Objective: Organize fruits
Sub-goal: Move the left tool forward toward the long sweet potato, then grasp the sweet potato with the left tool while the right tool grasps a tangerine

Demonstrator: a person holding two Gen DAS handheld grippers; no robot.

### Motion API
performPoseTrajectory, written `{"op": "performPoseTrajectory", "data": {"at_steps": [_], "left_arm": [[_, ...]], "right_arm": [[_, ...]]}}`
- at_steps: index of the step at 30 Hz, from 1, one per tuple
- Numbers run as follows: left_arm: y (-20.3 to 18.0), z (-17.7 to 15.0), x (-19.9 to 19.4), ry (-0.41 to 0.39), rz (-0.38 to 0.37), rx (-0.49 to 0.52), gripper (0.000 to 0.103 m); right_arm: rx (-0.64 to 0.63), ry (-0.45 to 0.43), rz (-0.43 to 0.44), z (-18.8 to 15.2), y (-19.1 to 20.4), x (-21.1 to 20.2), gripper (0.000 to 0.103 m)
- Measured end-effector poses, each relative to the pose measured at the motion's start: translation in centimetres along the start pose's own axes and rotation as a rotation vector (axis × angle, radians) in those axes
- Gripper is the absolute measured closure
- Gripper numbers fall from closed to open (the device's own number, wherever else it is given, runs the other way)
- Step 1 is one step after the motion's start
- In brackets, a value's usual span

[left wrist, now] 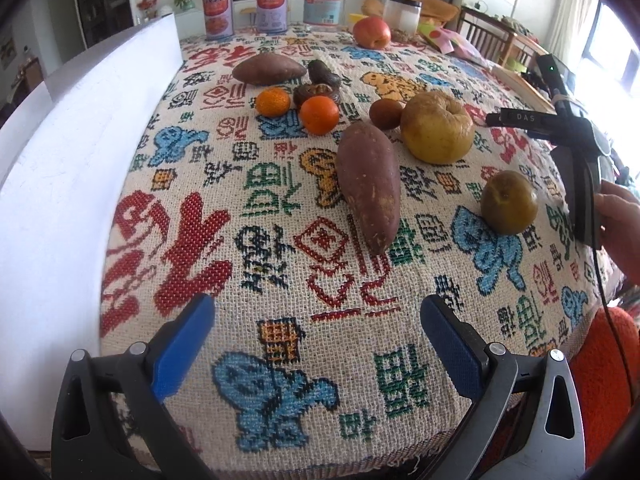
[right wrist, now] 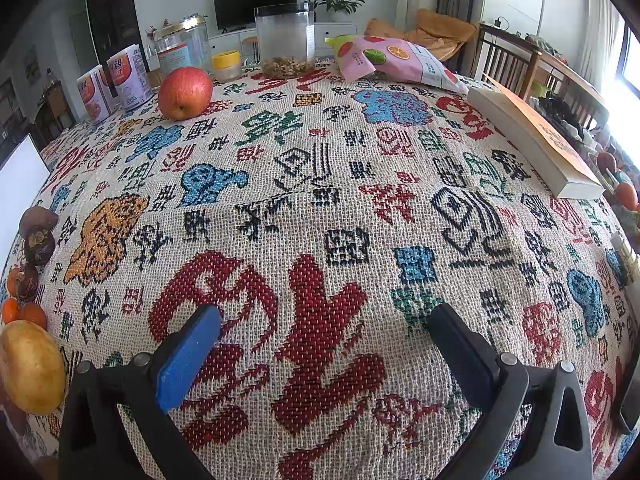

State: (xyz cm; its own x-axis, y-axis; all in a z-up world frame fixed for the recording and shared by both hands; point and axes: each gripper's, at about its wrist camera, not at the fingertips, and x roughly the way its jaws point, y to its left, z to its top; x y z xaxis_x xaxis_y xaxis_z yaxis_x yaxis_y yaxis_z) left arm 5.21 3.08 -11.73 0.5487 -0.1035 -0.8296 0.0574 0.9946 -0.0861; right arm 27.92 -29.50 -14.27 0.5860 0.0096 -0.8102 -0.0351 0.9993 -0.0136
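In the left wrist view a sweet potato lies mid-table, with a wrinkled yellow apple, a greenish-brown fruit, two tangerines, a second sweet potato, dark dried fruits and a red apple around it. My left gripper is open and empty, near the table's front edge. My right gripper is open and empty over bare cloth; its body shows in the left wrist view. The right wrist view shows the red apple and yellow apple.
A patterned cloth covers the table. A white board stands along the left. Cans and jars stand at the back. A snack bag, a clear jar and a book lie at the far right.
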Motion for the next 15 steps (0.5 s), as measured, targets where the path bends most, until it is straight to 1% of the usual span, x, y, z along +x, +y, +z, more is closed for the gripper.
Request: {"op": "performPoseTrajectory", "data": {"at_steps": [2, 3, 6, 7, 9, 10, 11, 12, 13, 14, 15], "left_arm": [[0.2, 0.6, -0.8, -0.035, -0.042, 0.01, 0.001], [0.1, 1.1, -0.9, -0.036, -0.064, 0.017, 0.001], [-1.0, 3.1, 0.5, -0.005, -0.131, 0.04, 0.001], [-1.4, 3.8, 1.2, 0.001, -0.142, 0.047, 0.001], [-2.3, 5.1, 3.0, 0.012, -0.114, 0.05, 0.004], [-2.5, 5.5, 3.8, 0.013, -0.096, 0.047, 0.015], [-2.7, 6.0, 4.6, 0.024, -0.075, 0.047, 0.033], [-2.8, 6.3, 5.4, 0.042, -0.061, 0.045, 0.039], [-2.9, 6.4, 5.7, 0.038, -0.046, 0.047, 0.044], [-3.0, 6.4, 5.6, 0.023, -0.032, 0.057, 0.054], [-3.1, 6.3, 5.7, 0.023, -0.043, 0.065, 0.061]], "right_arm": [[0.0, 0.0, 0.0, 0.0, 0.0, 0.0, 0.0], [0.0, 0.0, 0.0, 0.0, 0.0, 0.0, 0.0], [0.0, 0.0, 0.0, 0.0, 0.0, -0.1, 0.0], [0.0, 0.0, 0.0, 0.0, 0.0, -0.1, 0.0], [0.0, 0.0, 0.001, 0.0, 0.0, -0.1, 0.0], [0.0, 0.001, 0.001, 0.0, 0.0, -0.2, 0.0], [-0.004, 0.004, 0.003, 0.0, 0.0, -0.1, 0.0], [-0.011, 0.012, 0.011, 0.1, -0.1, -0.1, 0.0], [-0.007, 0.021, 0.025, 0.2, -0.3, -0.2, 0.0], [0.013, 0.026, 0.043, 0.2, -0.8, -0.5, 0.001], [0.052, 0.025, 0.074, 0.0, -1.5, -1.2, 0.001]]}}
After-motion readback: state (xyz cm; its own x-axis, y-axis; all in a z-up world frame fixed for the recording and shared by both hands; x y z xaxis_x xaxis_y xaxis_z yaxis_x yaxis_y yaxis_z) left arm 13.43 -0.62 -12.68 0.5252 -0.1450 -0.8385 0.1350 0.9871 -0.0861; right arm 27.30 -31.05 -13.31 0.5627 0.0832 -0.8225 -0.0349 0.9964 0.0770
